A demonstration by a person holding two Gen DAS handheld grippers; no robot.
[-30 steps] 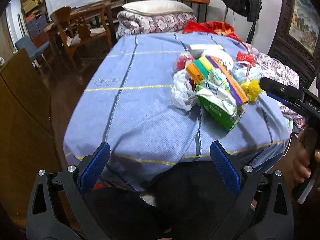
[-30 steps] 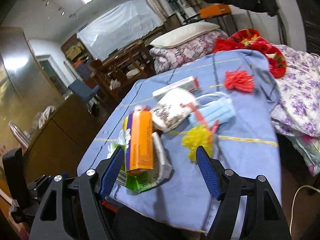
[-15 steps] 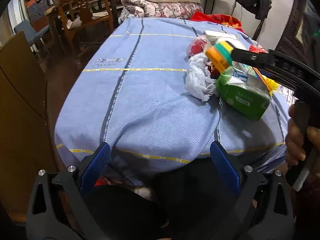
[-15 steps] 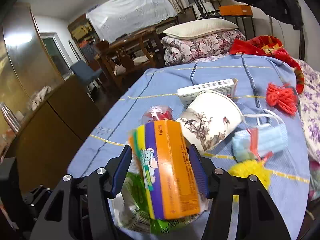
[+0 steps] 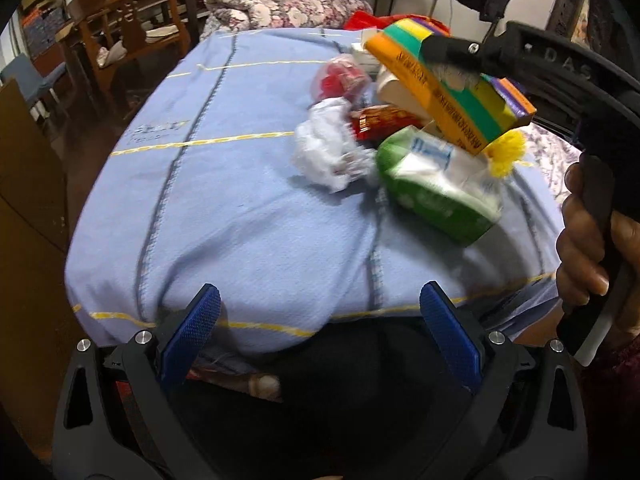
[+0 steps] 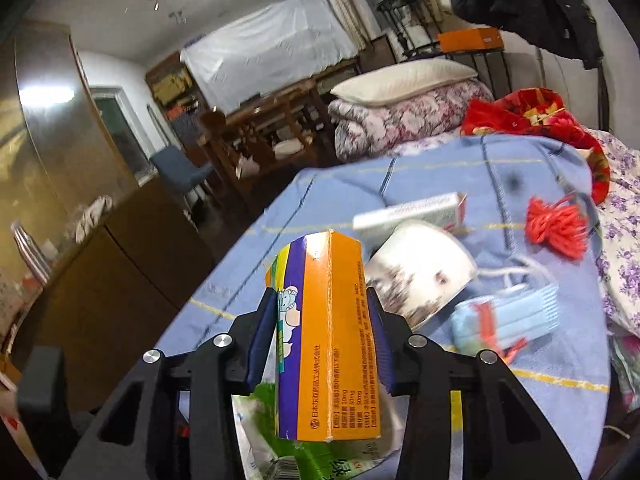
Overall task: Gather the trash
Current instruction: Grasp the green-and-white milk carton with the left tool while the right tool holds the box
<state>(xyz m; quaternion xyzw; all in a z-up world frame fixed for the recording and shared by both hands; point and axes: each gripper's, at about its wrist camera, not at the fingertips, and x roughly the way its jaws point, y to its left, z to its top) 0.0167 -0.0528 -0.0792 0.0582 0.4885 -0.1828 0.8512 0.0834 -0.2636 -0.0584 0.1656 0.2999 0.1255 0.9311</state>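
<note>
The left gripper [image 5: 320,336] hangs spread wide and empty at the near edge of the blue cloth [image 5: 240,208] covering the tabletop. The right gripper [image 6: 322,344] pinches an orange carton [image 6: 336,340], lifted above a green tissue pack [image 5: 436,188]. Farther off lie crumpled white plastic [image 5: 328,152], a paper cup [image 6: 420,276], a blue face mask [image 6: 508,316] and a red tassel [image 6: 556,228].

The orange carton [image 6: 336,340], low in the centre of the right wrist frame, looks like smooth printed cardboard with a slight sheen, pressed between tongs [image 6: 320,344] of matt black plastic with knurled blue pads and bright metal screws. In the left wrist frame the blue blanket [image 5: 224,200] at centre is soft matt woven cloth, the green tissue pack [image 5: 436,192] right of centre is glossy plastic film, and the white bag [image 5: 328,152] beside it is thin crinkled plastic. The chair [image 5: 132,28] at upper left is varnished wood.
</note>
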